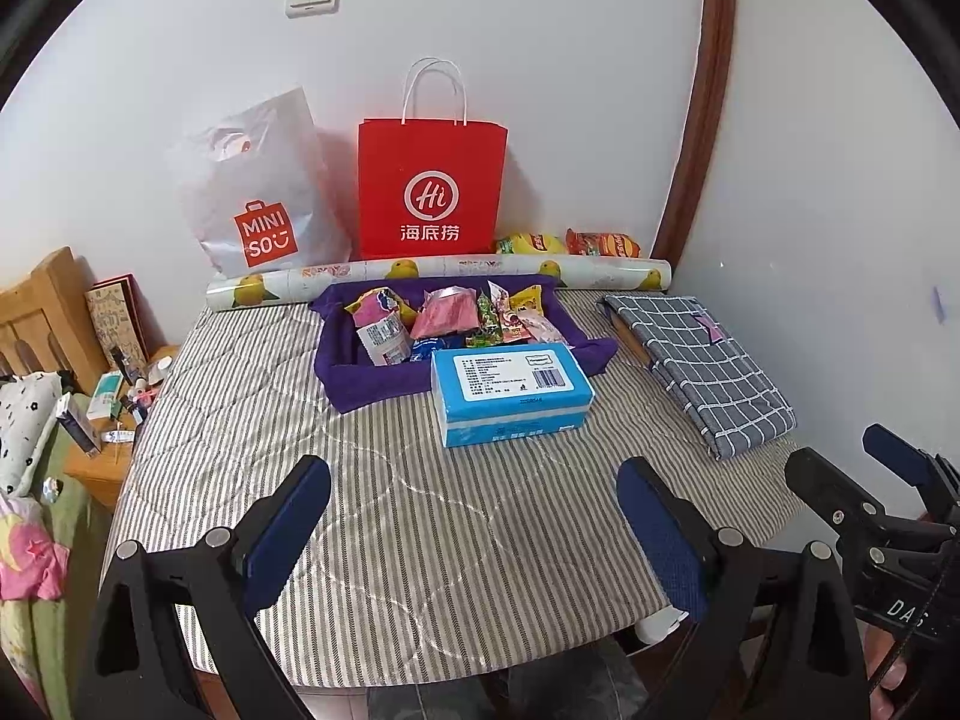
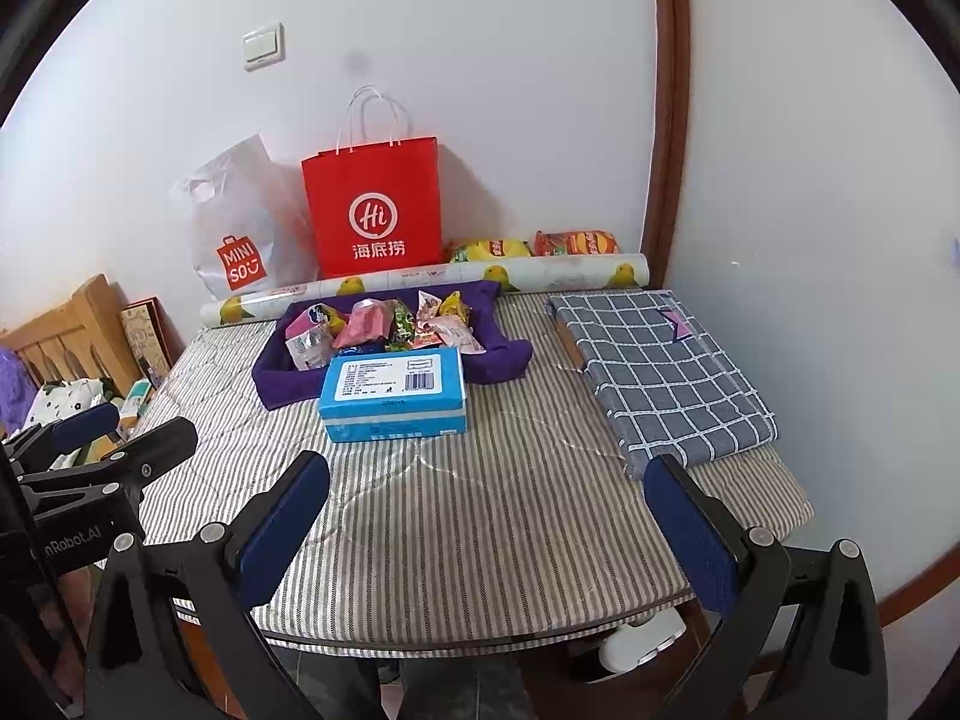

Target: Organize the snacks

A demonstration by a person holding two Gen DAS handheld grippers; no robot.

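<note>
Over at the left edge, a wooden headboard (image 1: 42, 306) and a small cluttered nightstand (image 1: 99, 456) sit beside the table (image 1: 420, 528), which is covered in a grey striped cloth. At the back left a white plastic bag (image 1: 264, 192) leans on the wall, with a red paper bag (image 1: 432, 186) just to its right and a roll of patterned paper (image 1: 444, 276) lying in front of both. In the middle, a purple tray (image 1: 354, 372) holds the snacks (image 1: 456, 318), a loose heap of small bright packets. A blue tissue pack (image 1: 510, 396) lies touching the tray's front edge. Two more snack bags (image 1: 570, 243) rest behind the roll near the wall. At the right lies a folded checked cloth (image 1: 702, 360). The left gripper (image 1: 474, 534) and the right gripper (image 2: 486, 534) both hover over the near part of the table, jaws spread wide and holding nothing.
</note>
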